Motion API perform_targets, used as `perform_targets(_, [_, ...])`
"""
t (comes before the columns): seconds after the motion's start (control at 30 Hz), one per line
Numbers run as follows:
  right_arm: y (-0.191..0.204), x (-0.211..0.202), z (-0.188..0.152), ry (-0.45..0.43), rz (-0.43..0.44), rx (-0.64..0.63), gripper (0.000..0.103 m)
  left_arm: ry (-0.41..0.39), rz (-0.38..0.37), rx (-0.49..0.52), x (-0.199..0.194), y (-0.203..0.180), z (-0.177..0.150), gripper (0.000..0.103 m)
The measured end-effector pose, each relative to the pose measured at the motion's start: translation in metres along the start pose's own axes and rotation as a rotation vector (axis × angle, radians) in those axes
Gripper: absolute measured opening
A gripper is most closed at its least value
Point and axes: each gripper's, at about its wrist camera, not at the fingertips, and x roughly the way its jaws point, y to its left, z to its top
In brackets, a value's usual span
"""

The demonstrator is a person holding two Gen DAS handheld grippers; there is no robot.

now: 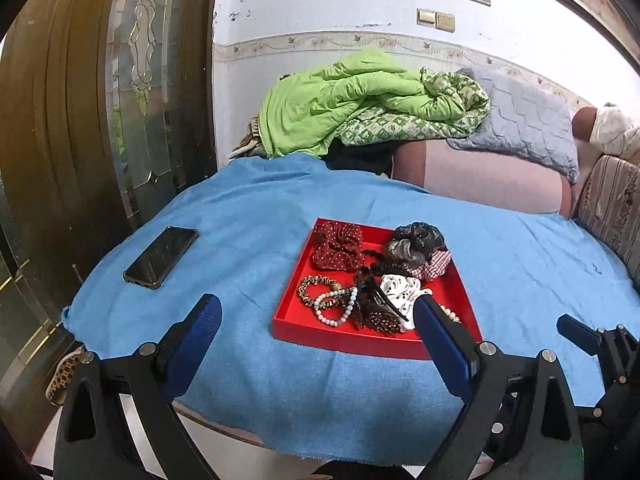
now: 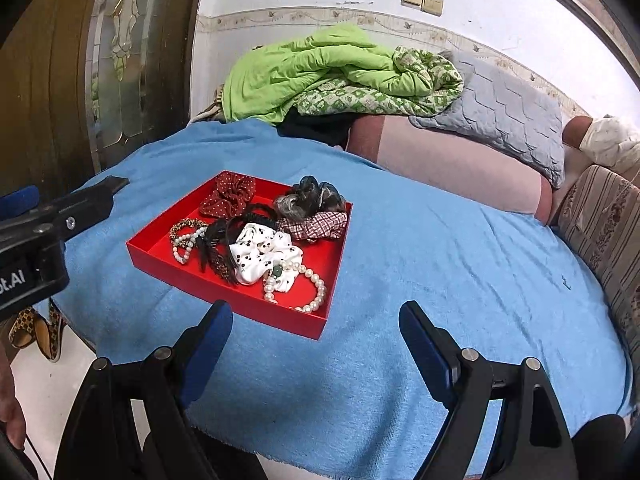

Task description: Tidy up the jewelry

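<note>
1. The left gripper tilts down over the near edge of the blue cloth, jaws spread wide with nothing between them.
2. The right gripper is pitched the same way, wide open and empty, just short of the tray's near corner.
3. One red tray sits mid-cloth and holds the jewelry: four scrunchies, two pearl bracelets, one leopard-print band and dark hair claws, too tangled to count.
4. One phone lies left of the tray.
5. Bedding is piled beyond.
</note>
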Motion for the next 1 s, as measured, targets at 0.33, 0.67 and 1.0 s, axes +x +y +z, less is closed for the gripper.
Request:
perform_targets(0.33, [0.0025, -0.0015, -0.0013, -0.053, -0.029, 0.011, 0.089, -0.023, -0.019, 0.003, -0.0005, 0.0056, 0.0, 0.096])
perform_targets(0.67, [0.0012, 0.0017, -0.0023, -0.055, -0.028, 0.019, 0.089, -0.055, -0.026, 0.019, -0.0028, 0.0042, 0.0012, 0.096])
perform_targets(1.0, [0.0048, 0.0058, -0.0041, -0.039, -0.021, 0.014, 0.089, -0.036, -0.015, 0.009, 0.0027, 0.0067, -0.0026, 0.096])
